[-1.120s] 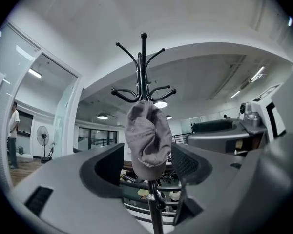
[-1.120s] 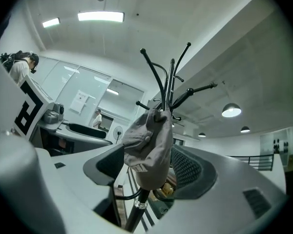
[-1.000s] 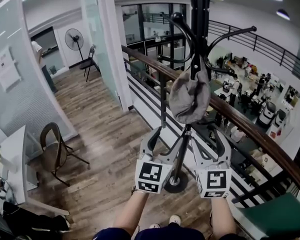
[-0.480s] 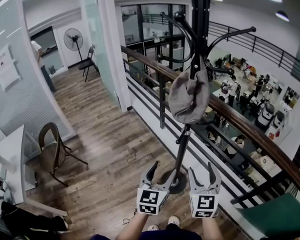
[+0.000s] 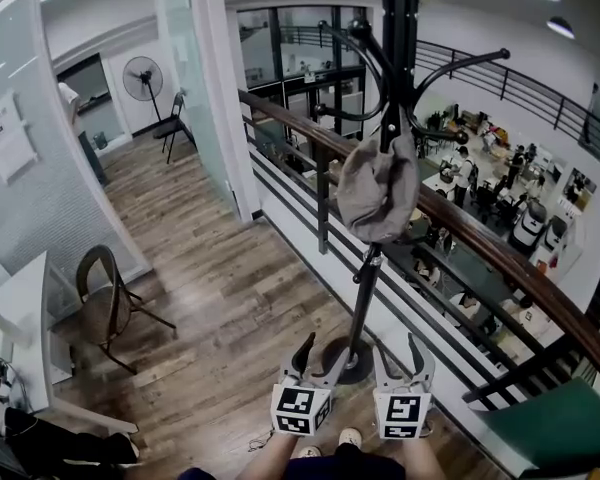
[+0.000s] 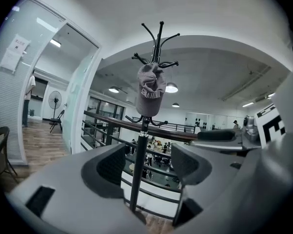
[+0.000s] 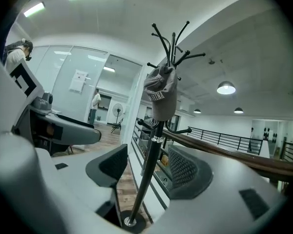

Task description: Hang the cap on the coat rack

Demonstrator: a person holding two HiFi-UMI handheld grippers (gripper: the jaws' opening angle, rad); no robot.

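A grey cap (image 5: 377, 188) hangs from a hook of the black coat rack (image 5: 364, 290), crown down and free of both grippers. It also shows high on the rack in the left gripper view, cap (image 6: 151, 88), and in the right gripper view, cap (image 7: 160, 94). My left gripper (image 5: 318, 356) and right gripper (image 5: 398, 352) sit low and side by side near the rack's base, well below the cap. The left gripper (image 6: 149, 163) is open and empty. The right gripper (image 7: 146, 167) is open too, its jaws closing with nothing held; only the distant pole shows between them.
A wooden handrail (image 5: 480, 243) over black railing bars runs diagonally behind the rack, with an open hall below. A wooden chair (image 5: 105, 298) and a white table (image 5: 20, 318) stand at the left. A green seat (image 5: 560, 428) is at the lower right.
Both grippers have dropped from just under the cap down toward the rack's base and drawn back to me. The cap stays hanging on its hook.
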